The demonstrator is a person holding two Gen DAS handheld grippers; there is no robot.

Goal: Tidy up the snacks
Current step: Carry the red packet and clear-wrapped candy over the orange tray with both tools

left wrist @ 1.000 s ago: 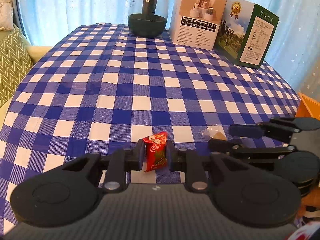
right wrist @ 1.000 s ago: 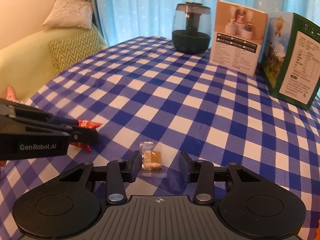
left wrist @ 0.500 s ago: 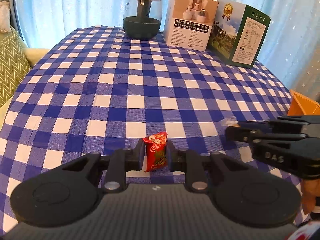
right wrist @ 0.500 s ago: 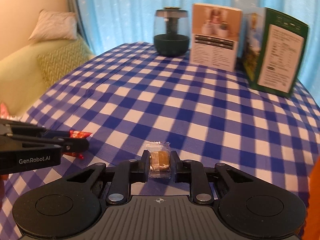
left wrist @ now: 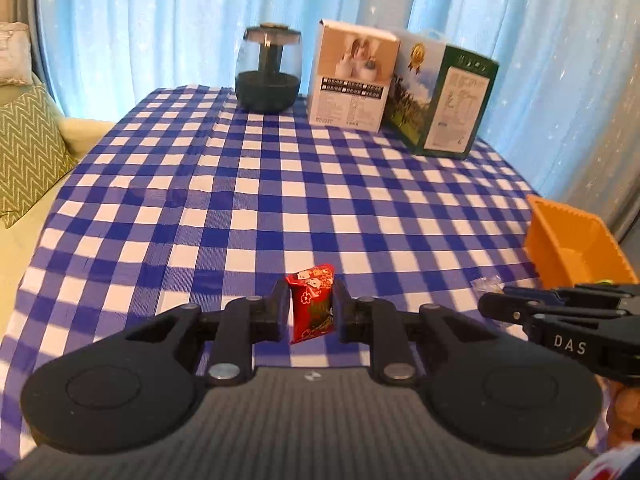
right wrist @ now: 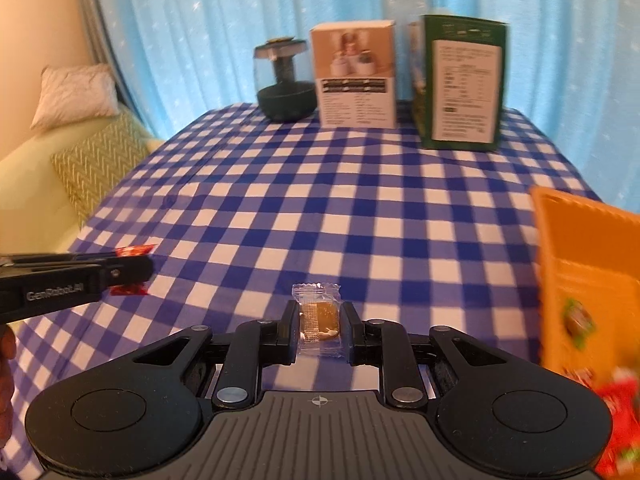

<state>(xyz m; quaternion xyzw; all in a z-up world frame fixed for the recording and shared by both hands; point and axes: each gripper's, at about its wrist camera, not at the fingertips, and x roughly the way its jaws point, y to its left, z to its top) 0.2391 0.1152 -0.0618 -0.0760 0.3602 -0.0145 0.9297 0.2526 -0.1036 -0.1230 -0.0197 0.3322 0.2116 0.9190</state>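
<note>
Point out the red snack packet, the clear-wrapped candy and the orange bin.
red snack packet (left wrist: 313, 305), left wrist view, middle of the printed wrapper.
clear-wrapped candy (right wrist: 320, 318), right wrist view, on the brown piece inside the wrapper.
orange bin (left wrist: 549, 227), left wrist view, on its near outer wall.

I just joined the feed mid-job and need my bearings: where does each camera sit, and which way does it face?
Left wrist: on the left gripper, facing the far boxes across the checked table; it grips a red snack; right gripper enters at right.
Right wrist: on the right gripper, facing likewise; it grips a clear-wrapped snack; left gripper enters at left.
Shared: orange bin, green box.
</note>
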